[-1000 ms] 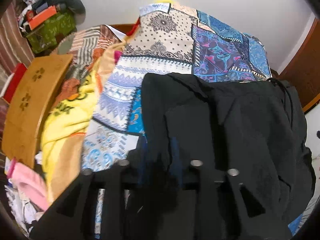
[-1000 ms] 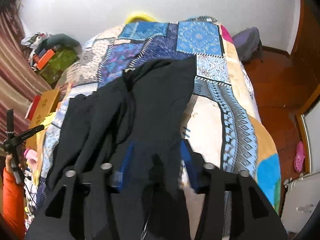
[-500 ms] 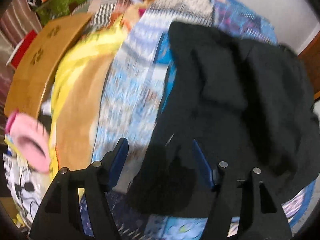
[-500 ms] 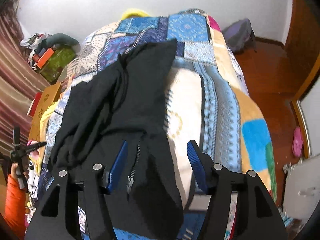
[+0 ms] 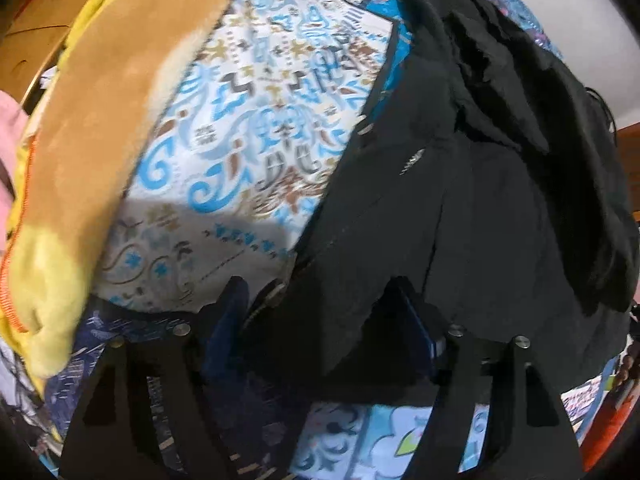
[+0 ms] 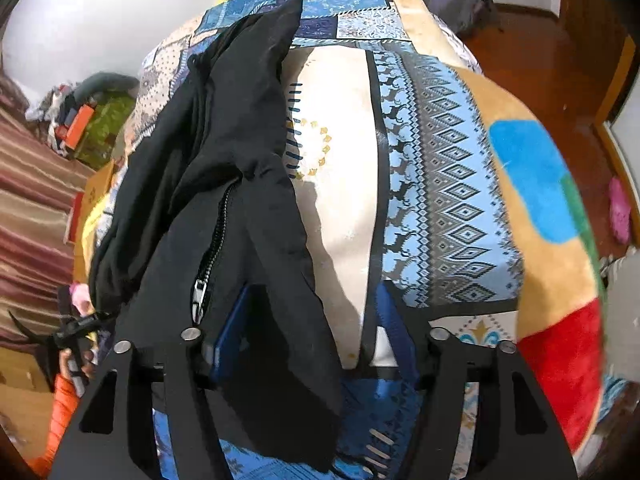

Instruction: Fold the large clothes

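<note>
A black zip-up jacket lies crumpled lengthwise on the patterned patchwork blanket of a bed. My left gripper is open, its blue-padded fingers spread around the jacket's near hem and zipper end. In the right wrist view the same jacket runs up the bed's left side, with its zipper showing. My right gripper is open, and the jacket's lower corner lies between its fingers over the blanket.
A yellow and tan plush blanket lies bunched along the bed's left. A wooden board and boxes stand beside the striped curtain. Wooden floor lies right of the bed. The other gripper and an orange sleeve show at left.
Both grippers opened and let go of the jacket, which dropped onto the bed. Both then moved down closer to the jacket's near edge.
</note>
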The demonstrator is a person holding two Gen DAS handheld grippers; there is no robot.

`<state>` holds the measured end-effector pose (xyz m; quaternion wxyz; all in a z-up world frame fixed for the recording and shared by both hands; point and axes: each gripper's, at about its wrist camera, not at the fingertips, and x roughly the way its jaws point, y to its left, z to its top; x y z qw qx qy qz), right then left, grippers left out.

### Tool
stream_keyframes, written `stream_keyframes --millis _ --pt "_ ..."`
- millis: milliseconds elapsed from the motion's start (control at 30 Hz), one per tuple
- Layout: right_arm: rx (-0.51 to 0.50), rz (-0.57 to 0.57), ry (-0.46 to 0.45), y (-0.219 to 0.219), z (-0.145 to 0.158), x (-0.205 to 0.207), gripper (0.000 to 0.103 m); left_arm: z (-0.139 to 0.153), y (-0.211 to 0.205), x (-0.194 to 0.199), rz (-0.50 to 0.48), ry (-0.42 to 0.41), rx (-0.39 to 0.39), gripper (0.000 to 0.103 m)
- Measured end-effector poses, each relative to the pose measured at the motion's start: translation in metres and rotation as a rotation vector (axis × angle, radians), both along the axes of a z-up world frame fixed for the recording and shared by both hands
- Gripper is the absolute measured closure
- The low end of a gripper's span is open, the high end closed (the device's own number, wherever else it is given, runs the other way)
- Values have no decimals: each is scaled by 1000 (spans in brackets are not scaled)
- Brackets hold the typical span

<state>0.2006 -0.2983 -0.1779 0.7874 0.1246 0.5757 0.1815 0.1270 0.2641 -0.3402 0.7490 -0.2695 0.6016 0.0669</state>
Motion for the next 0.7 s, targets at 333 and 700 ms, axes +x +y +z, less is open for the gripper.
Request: stream_keyframes --millis 333,700 --pt "108 65 12 10 8 -9 56 16 -26 -2 -38 -41 34 59" --pt "198 127 25 13 -4 -16 63 41 -39 -6 -41 -135 -14 68"
